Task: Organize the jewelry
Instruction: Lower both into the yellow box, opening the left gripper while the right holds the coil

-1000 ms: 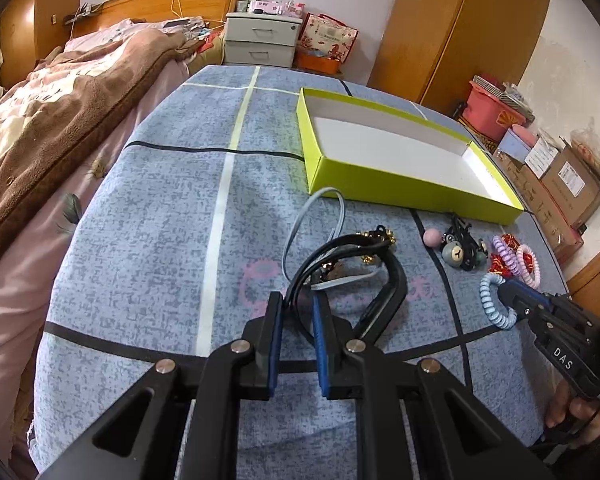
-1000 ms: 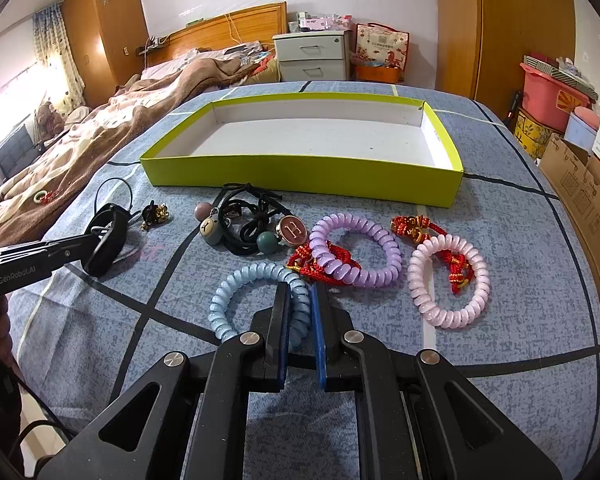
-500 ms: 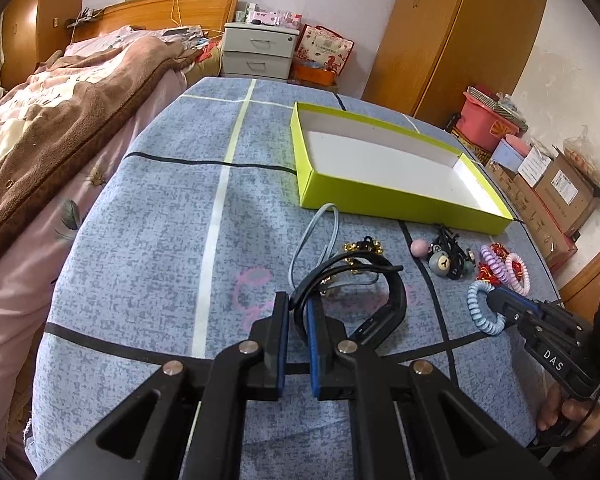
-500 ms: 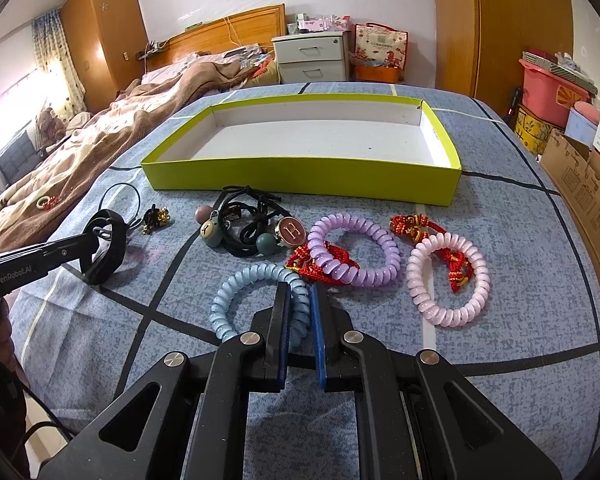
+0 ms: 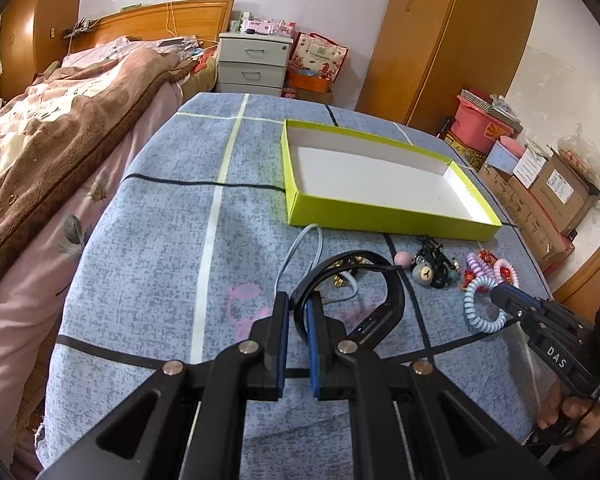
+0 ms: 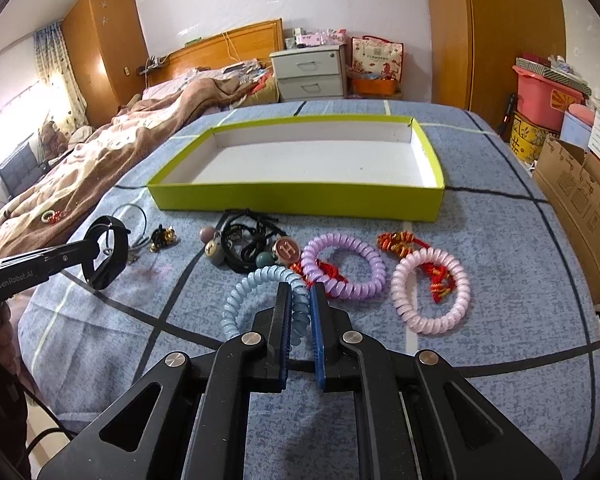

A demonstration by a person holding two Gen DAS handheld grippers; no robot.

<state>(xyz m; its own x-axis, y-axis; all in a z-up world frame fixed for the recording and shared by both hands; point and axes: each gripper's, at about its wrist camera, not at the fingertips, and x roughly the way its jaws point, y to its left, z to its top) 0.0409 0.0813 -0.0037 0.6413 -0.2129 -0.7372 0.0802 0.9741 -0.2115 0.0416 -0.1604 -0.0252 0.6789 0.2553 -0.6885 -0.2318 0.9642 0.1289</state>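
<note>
My left gripper is shut on a black band, pinching its thin near edge, and the loop hangs ahead of the pads just over the blue cloth. My right gripper is shut on the near rim of a pale blue coil hair tie. The right wrist view shows the left gripper at the left with the black band. In the left wrist view the right gripper is on the blue coil. Beyond both stands an empty yellow-green box, which also shows in the left wrist view.
On the cloth lie a purple coil, a pink coil, red knotted cords, black hair ties with beads, a gold charm and a thin pale cord loop. A bed runs along the left, and cardboard boxes stand at the right.
The left jaws have closed from a narrow gap onto the black band. The right gripper has stayed shut on the blue coil. Neither hand has shifted much.
</note>
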